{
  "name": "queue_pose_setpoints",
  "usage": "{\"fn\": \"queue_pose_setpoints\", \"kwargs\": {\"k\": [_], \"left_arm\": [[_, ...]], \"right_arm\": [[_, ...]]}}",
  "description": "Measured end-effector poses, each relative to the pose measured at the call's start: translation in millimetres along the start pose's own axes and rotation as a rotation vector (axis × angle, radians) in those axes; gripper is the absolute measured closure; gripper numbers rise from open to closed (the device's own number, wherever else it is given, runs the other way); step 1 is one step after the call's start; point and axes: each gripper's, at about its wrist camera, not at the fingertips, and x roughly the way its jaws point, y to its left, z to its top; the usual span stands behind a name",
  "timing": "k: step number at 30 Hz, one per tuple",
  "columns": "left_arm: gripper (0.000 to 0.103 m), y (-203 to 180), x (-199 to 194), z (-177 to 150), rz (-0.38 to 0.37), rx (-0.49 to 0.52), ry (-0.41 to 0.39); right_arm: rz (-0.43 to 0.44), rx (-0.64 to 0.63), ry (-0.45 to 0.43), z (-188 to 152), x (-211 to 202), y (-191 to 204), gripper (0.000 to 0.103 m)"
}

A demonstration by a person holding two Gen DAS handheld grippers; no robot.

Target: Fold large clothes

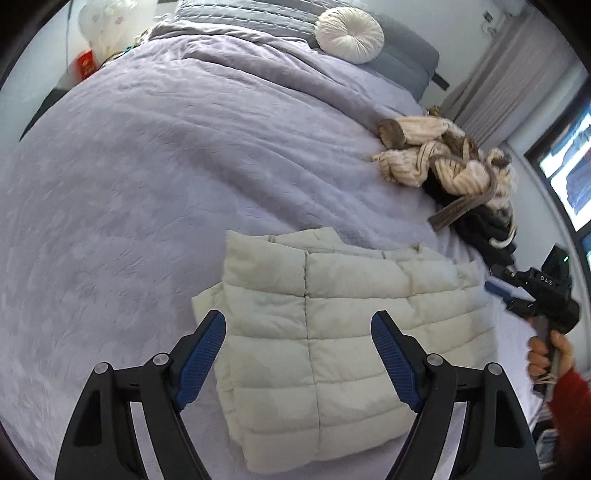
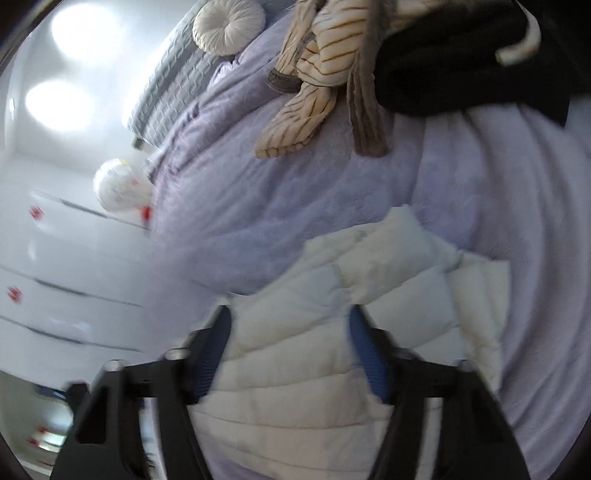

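A cream quilted puffer jacket (image 1: 351,280) lies folded into a rectangle on the lavender bed cover (image 1: 147,184). My left gripper (image 1: 299,332) hovers over the jacket's near half, its blue pads wide apart with nothing gripped: open. At the right edge of the left wrist view my right gripper (image 1: 491,278) hangs in the air beside the jacket's right side, held by a hand (image 1: 546,354) in a red sleeve. In the blurred right wrist view, the right gripper (image 2: 290,325) has its jaws partly apart, with the jacket (image 2: 295,387) showing between and below them, not pinched.
A heap of clothes lies at the bed's right side: a beige striped knit (image 1: 436,162) over a black garment (image 1: 491,236). A round white cushion (image 1: 349,35) and a grey pillow sit at the head. White drawers (image 2: 55,277) stand beside the bed.
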Motion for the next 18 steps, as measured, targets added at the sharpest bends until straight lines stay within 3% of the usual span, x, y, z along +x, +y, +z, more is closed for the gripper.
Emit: {"fn": "queue_pose_setpoints", "kwargs": {"k": [1,9,18], "left_arm": [[0.021,-4.6,10.0,-0.1,0.007,0.003,0.009],[0.021,-2.9,93.4,5.6,0.086,-0.058,0.038],[0.021,5.3,142.2,17.7,0.152,-0.055,0.029]], "right_arm": [[-0.031,-0.016,0.016,-0.6,4.0,0.7,0.088],[-0.213,-0.131,0.041,-0.8,44.6,-16.2,0.088],[-0.247,-0.116,0.024,11.3,80.5,-40.3,0.092]]}}
